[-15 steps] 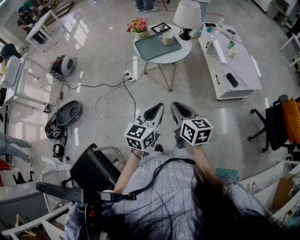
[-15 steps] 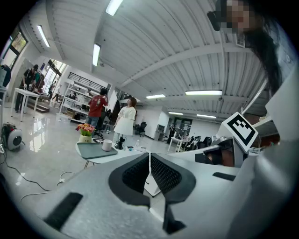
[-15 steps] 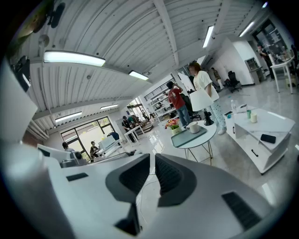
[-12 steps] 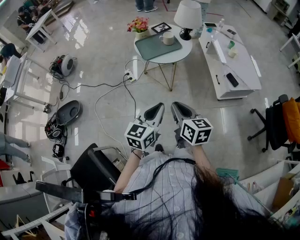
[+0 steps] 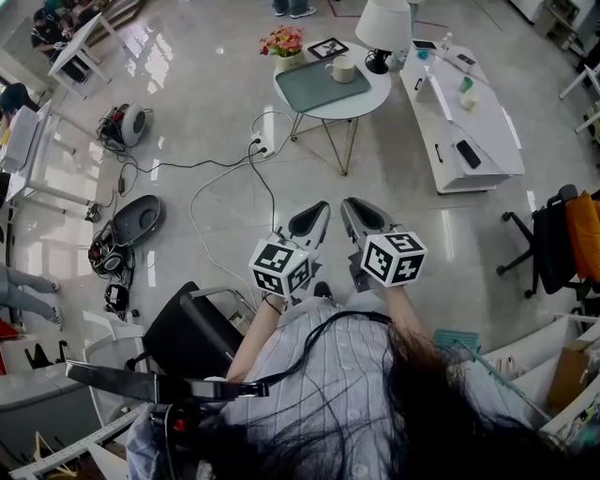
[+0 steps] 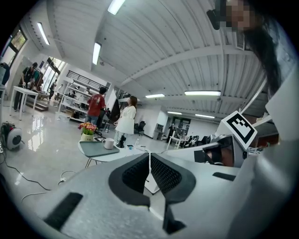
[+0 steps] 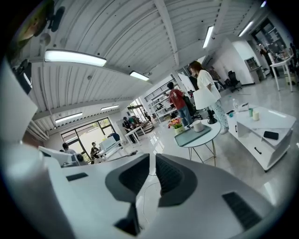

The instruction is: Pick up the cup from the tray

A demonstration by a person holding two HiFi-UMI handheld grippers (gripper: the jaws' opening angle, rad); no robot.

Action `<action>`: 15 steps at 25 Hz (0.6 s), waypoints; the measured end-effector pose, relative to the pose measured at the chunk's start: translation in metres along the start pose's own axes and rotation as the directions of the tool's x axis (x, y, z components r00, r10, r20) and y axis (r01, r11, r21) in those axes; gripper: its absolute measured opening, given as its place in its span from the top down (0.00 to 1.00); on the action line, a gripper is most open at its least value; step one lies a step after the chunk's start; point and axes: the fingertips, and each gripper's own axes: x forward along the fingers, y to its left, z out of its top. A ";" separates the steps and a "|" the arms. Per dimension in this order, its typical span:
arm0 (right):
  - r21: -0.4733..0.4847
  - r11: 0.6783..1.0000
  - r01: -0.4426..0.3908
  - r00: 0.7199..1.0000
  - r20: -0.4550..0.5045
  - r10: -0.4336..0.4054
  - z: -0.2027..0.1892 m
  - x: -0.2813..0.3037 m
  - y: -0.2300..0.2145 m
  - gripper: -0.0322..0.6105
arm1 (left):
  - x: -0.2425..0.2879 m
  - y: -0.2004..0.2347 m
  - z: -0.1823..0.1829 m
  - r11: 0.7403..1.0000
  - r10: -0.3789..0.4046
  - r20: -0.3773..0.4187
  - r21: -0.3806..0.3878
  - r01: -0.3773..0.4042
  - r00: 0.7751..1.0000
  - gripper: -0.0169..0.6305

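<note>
A white cup (image 5: pixel 343 69) stands on a grey-green tray (image 5: pixel 314 89) on a small round white table (image 5: pixel 361 101), far ahead of me across the floor. My left gripper (image 5: pixel 321 208) and right gripper (image 5: pixel 351 204) are held side by side close to my body, both pointing toward that table, well short of it. In the left gripper view the cup (image 6: pixel 109 143) shows small beyond the jaws, which are shut with nothing between them. The right gripper view shows the cup (image 7: pixel 197 126) on the tray (image 7: pixel 191 136) past its shut, empty jaws.
Flowers (image 5: pixel 283 42), a picture frame (image 5: pixel 328 47) and a lamp (image 5: pixel 386 28) share the round table. A low white desk (image 5: pixel 469 117) stands to its right. Cables (image 5: pixel 225 178) and a power strip (image 5: pixel 259 148) lie on the floor between. People stand beyond the table.
The round table sits slightly higher and further right in the head view. Both grippers keep their place side by side, still shut.
</note>
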 end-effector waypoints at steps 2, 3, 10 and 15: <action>0.000 1.000 0.008 1.000 -0.008 -0.008 -0.004 0.003 0.002 0.86 | -0.003 0.003 -0.004 1.000 -0.001 -0.005 -0.006 0.001 1.000 0.95; 0.004 1.000 0.011 1.000 -0.012 -0.011 -0.006 0.003 0.002 0.86 | -0.005 0.004 -0.005 1.000 -0.002 -0.009 -0.010 0.002 1.000 0.95; 0.021 0.999 0.026 0.999 -0.033 -0.025 -0.014 0.014 0.002 0.86 | -0.010 0.016 -0.005 1.000 -0.006 -0.007 -0.019 0.005 1.000 0.95; 0.013 1.000 0.020 0.999 -0.046 -0.019 -0.012 0.026 -0.009 0.86 | -0.001 0.030 -0.005 0.999 0.006 -0.003 -0.032 -0.006 1.000 0.95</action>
